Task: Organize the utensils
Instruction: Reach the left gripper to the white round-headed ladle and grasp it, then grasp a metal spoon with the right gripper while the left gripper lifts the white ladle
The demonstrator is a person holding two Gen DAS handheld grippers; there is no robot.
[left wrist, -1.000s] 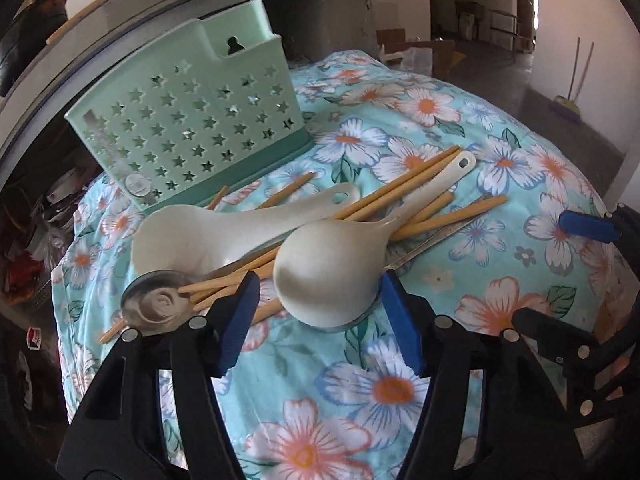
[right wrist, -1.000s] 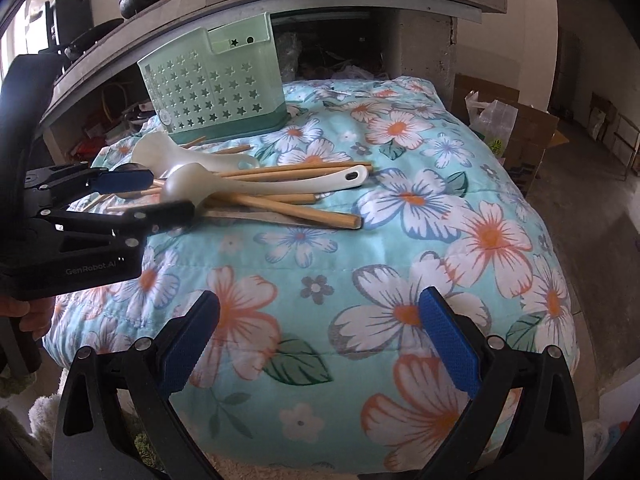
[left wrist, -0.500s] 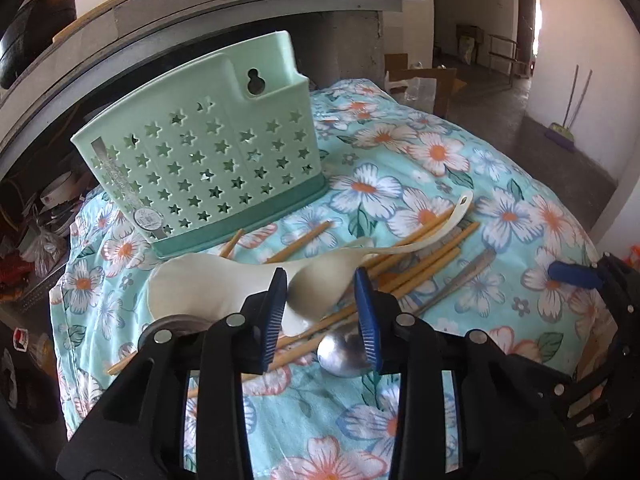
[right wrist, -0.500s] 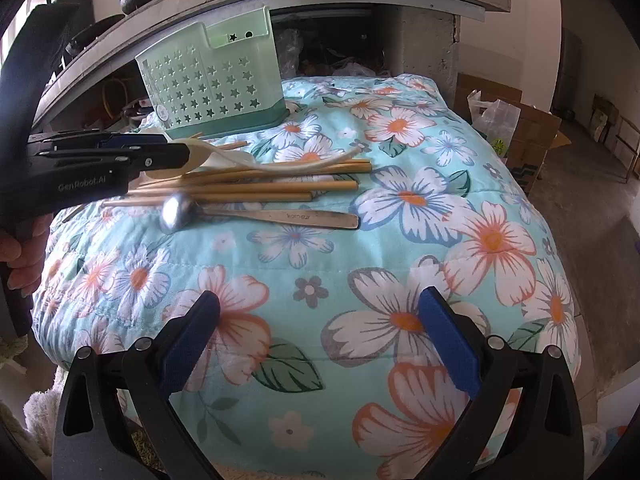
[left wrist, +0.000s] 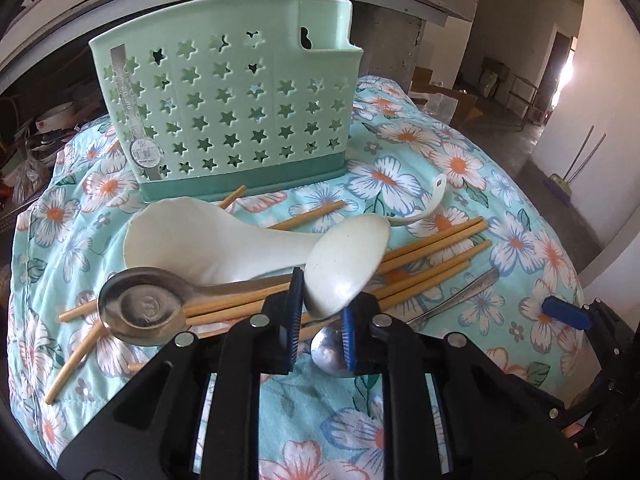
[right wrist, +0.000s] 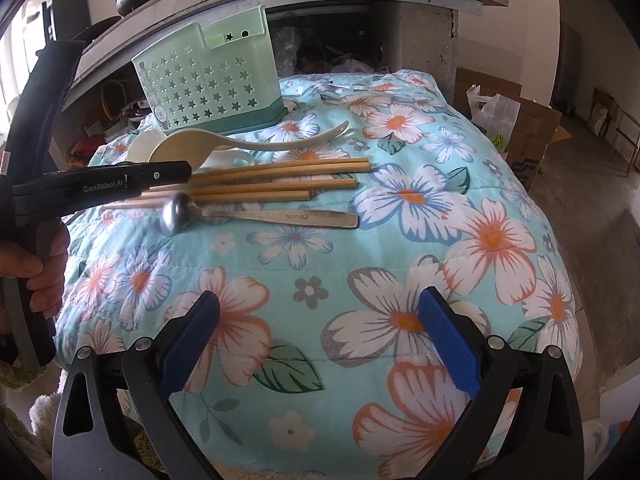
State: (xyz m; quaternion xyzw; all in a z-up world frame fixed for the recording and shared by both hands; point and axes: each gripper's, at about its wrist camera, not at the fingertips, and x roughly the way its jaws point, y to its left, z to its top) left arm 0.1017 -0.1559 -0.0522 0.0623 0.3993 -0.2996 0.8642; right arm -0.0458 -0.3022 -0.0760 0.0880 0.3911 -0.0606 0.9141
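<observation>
At lower centre of the left view, the left claw (left wrist: 318, 322), jaws just closing, is pinching the ladle (left wrist: 346, 262) by its bowl; its handle is running up-right, the holder (left wrist: 236, 92) standing directly above. The right claw (right wrist: 316, 344) is hanging wide, empty.

My view of the steel spoon (left wrist: 328, 350) bowl half-hidden behind the left hand-held gripper (left wrist: 318, 320), white spoon (left wrist: 344, 264) rim blurred there, holder (left wrist: 228, 92) interior unseen — contents untellable.
</observation>
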